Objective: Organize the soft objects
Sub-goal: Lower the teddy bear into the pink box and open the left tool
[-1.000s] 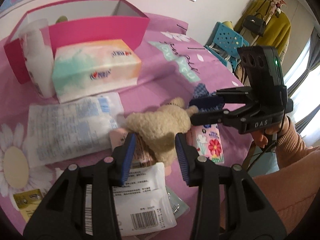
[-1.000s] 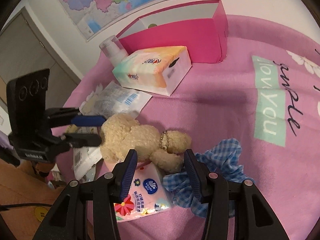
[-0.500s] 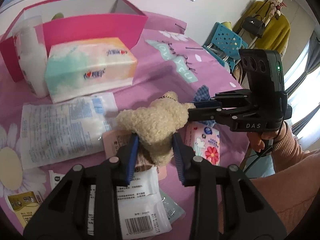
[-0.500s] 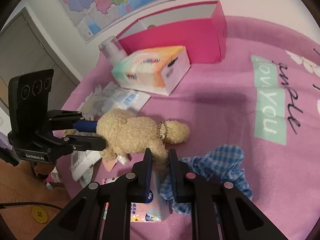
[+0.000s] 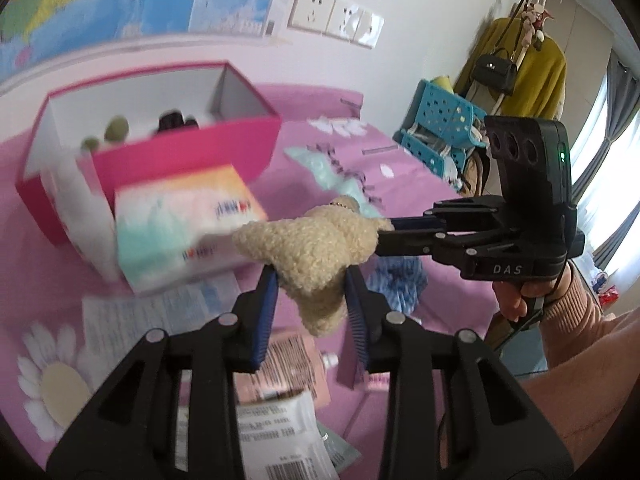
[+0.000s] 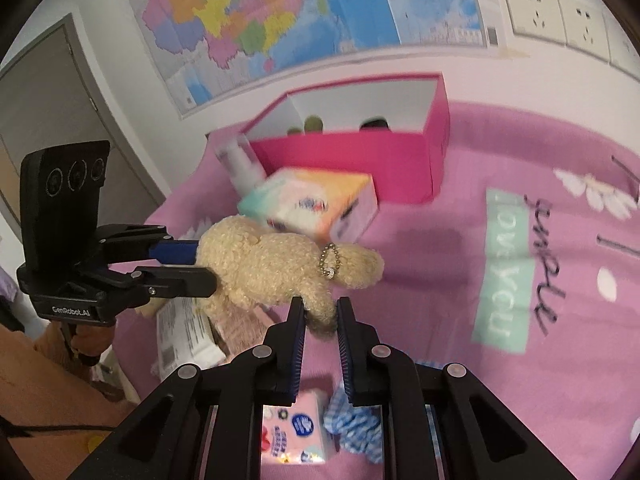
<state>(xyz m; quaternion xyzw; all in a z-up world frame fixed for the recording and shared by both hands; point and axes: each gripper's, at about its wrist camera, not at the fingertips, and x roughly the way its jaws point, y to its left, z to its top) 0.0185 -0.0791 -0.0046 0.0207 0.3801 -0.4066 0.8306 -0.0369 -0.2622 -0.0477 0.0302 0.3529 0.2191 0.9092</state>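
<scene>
A beige plush bear (image 5: 316, 248) hangs in the air above the pink cloth, held at both ends. My left gripper (image 5: 312, 280) is shut on its body; in the right wrist view this gripper (image 6: 200, 264) comes in from the left. My right gripper (image 6: 320, 312) is shut on one leg of the plush bear (image 6: 280, 268); in the left wrist view it (image 5: 394, 232) reaches in from the right. A pink open box (image 5: 192, 144) with small items inside stands behind; it also shows in the right wrist view (image 6: 360, 156).
A tissue pack (image 5: 184, 224) and a white bottle (image 6: 240, 164) lie in front of the box. A blue checked scrunchie (image 5: 396, 280), a pink tissue packet (image 6: 296, 432) and flat plastic packets (image 5: 276, 432) lie on the cloth below. A blue basket (image 5: 440, 128) stands at the right.
Both grippers have lifted the plush bear off the cloth and carried it up toward the pink box. The views are blurred from the motion.
</scene>
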